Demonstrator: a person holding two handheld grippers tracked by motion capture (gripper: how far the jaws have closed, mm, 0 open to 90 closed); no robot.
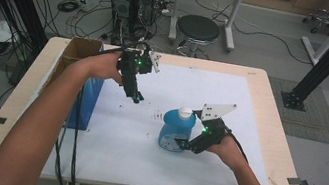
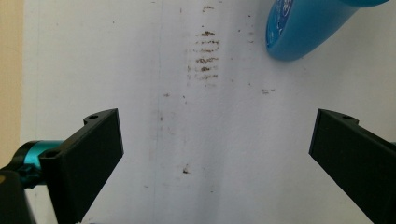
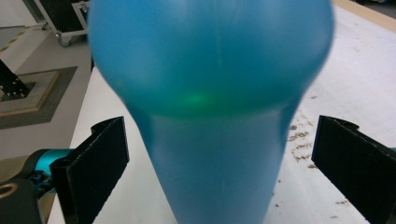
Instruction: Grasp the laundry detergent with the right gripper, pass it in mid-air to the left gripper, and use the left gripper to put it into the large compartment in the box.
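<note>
A blue plastic bottle with a white cap stands upright on the white sheet, right of the table's middle. My right gripper is open around its lower body; in the right gripper view the bottle stands between the two black jaws, with a gap on each side. My left gripper hangs open above the sheet, up and left of the bottle, pointing down. In the left gripper view the bottle's base shows at the top right, beyond the wide-spread jaws.
An open cardboard box and a blue box stand at the table's left side. The white sheet bears small brown scuff marks. A round stool and computer towers stand behind the table's far edge.
</note>
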